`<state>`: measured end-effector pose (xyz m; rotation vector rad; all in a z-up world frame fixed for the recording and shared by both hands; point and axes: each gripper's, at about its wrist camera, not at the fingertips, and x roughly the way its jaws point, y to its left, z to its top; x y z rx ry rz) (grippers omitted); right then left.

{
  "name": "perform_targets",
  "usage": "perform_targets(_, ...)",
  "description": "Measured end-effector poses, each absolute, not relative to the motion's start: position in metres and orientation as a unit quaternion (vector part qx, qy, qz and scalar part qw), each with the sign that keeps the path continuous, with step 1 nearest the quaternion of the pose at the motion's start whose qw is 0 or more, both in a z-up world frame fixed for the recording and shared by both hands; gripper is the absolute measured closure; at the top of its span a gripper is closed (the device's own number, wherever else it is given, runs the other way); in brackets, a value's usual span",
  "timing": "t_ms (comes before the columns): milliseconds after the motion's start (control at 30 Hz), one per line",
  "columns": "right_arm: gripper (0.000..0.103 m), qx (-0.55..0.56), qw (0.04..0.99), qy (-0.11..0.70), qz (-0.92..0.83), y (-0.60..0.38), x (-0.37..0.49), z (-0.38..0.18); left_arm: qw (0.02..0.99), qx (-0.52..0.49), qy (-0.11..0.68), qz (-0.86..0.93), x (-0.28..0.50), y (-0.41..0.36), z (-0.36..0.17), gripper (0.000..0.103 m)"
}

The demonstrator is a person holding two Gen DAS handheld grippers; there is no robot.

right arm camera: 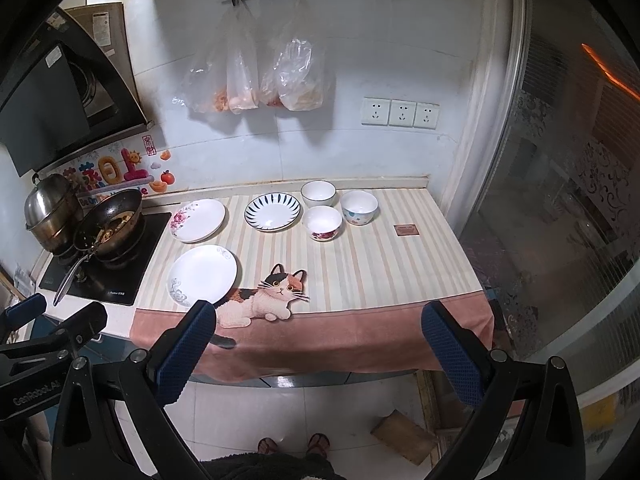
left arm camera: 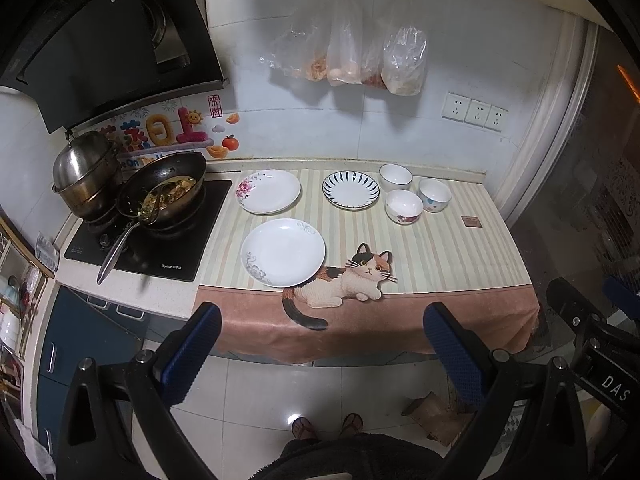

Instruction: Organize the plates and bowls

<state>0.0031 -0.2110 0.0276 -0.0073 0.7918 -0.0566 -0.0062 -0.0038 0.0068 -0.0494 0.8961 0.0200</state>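
Three plates lie apart on the striped cat cloth (left arm camera: 440, 256): a white one with grey scrolls (left arm camera: 283, 252) (right arm camera: 202, 275) nearest, a pink-flowered one (left arm camera: 269, 191) (right arm camera: 197, 220) behind it, and a blue-striped one (left arm camera: 351, 189) (right arm camera: 272, 207) further right. Three bowls cluster at the back right: a plain white bowl (left arm camera: 395, 177) (right arm camera: 318, 193), a red-flowered bowl (left arm camera: 404, 206) (right arm camera: 322, 223), and a blue-dotted bowl (left arm camera: 435, 195) (right arm camera: 359, 207). My left gripper (left arm camera: 322, 344) and right gripper (right arm camera: 318, 344) hang open in front of the counter's edge, well short of the dishes, holding nothing.
Left of the cloth, a wok of food (left arm camera: 164, 190) with a ladle and a steel pot (left arm camera: 86, 172) sit on the black cooktop (left arm camera: 152, 248). Plastic bags (left arm camera: 352, 52) hang on the wall. A small brown square (left arm camera: 472, 222) lies at the cloth's right. A glass door (right arm camera: 560, 200) borders the right; a person's feet (left arm camera: 326, 426) below.
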Motion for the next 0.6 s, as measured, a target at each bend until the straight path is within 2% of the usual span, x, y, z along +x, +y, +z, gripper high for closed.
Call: perform_targets(600, 0.000, -0.002, 0.924, 0.382, -0.027, -0.2171, -0.0015, 0.0302, 0.903, -0.022, 0.430, 0.012, -0.0088, -0.0039, 0.0121, 0.000)
